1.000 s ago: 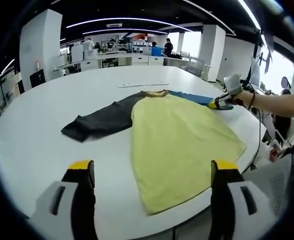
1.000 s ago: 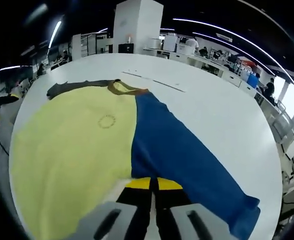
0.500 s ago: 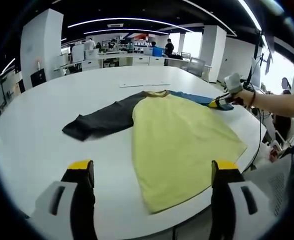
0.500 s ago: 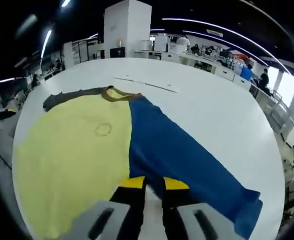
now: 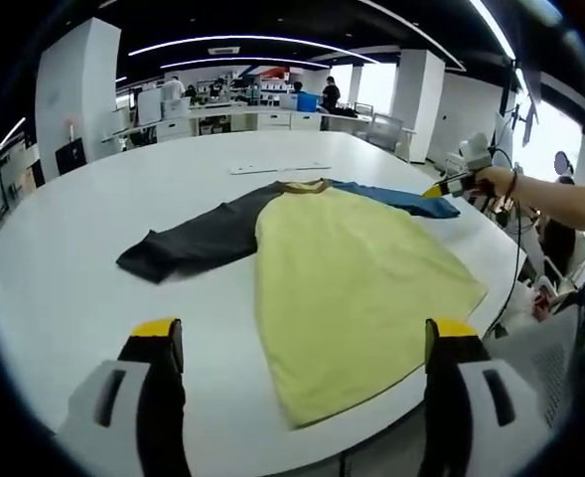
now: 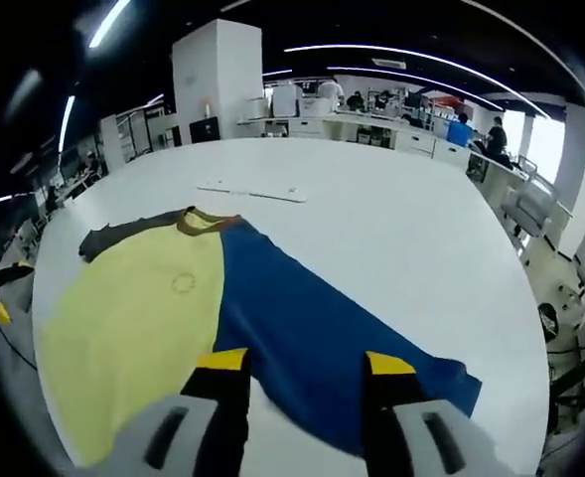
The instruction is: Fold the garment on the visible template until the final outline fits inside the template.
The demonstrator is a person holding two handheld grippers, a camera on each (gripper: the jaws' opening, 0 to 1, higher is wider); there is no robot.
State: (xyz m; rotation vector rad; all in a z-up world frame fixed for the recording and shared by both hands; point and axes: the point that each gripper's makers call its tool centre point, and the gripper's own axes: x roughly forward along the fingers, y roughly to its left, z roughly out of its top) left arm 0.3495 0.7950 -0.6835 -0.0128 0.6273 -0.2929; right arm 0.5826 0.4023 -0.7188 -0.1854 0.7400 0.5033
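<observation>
In the left gripper view, the left gripper (image 5: pixel 305 343) has its jaws wide apart with nothing between them, and past them the yellow cloth shirt with one dark grey sleeve and one blue sleeve (image 5: pixel 347 273) lies flat on the big round white table (image 5: pixel 73 268) in a large office room with white pillars and ceiling light strips. The right gripper (image 5: pixel 449 186), held by a hand, hangs at the blue sleeve's end, beyond the right jaw. In the right gripper view, the right gripper's (image 6: pixel 304 363) jaws are apart and hold nothing, with the blue sleeve spread on the table just ahead of them.
</observation>
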